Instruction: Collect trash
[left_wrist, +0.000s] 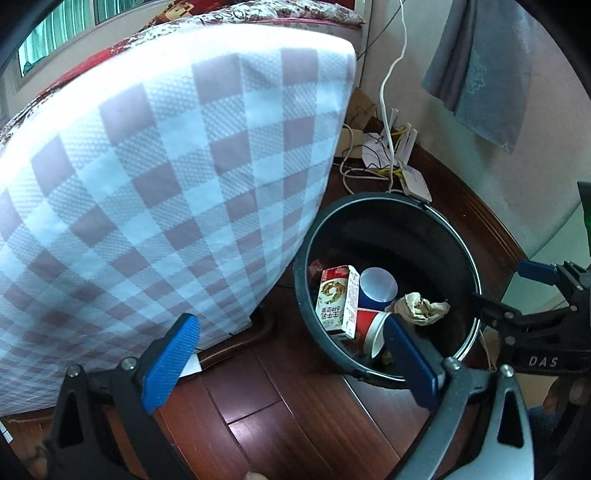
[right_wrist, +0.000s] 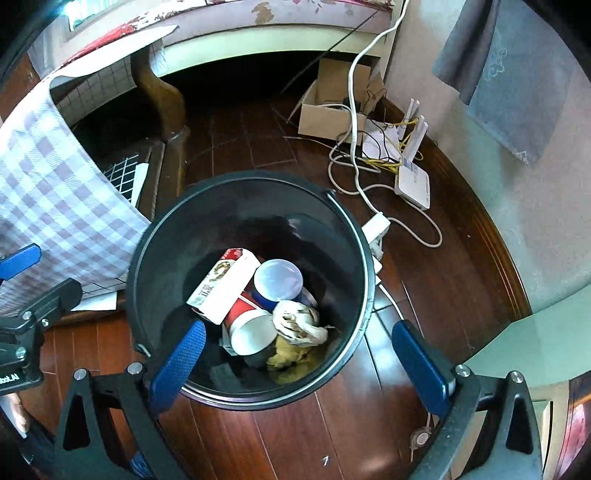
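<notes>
Well, both tongs hang released over the black bin (right_wrist: 255, 206): left tongs (left_wrist: 291, 347), right tongs (right_wrist: 299, 343), with carton (right_wrist: 225, 284), cups and crumpled paper (right_wrist: 299, 323) inside

round black plastic bin (right_wrist: 255, 206) on the wooden floor holds a tilted white carton (right_wrist: 225, 284), red paper cup (right_wrist: 251, 325), blue cup (right_wrist: 277, 282), crumpled tissue (right_wrist: 299, 323).

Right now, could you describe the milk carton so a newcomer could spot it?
Find the black bin on the wooden floor. Inside, the carton leans beside two paper cups; it alone is a flat-sided white box with a red top.
</notes>
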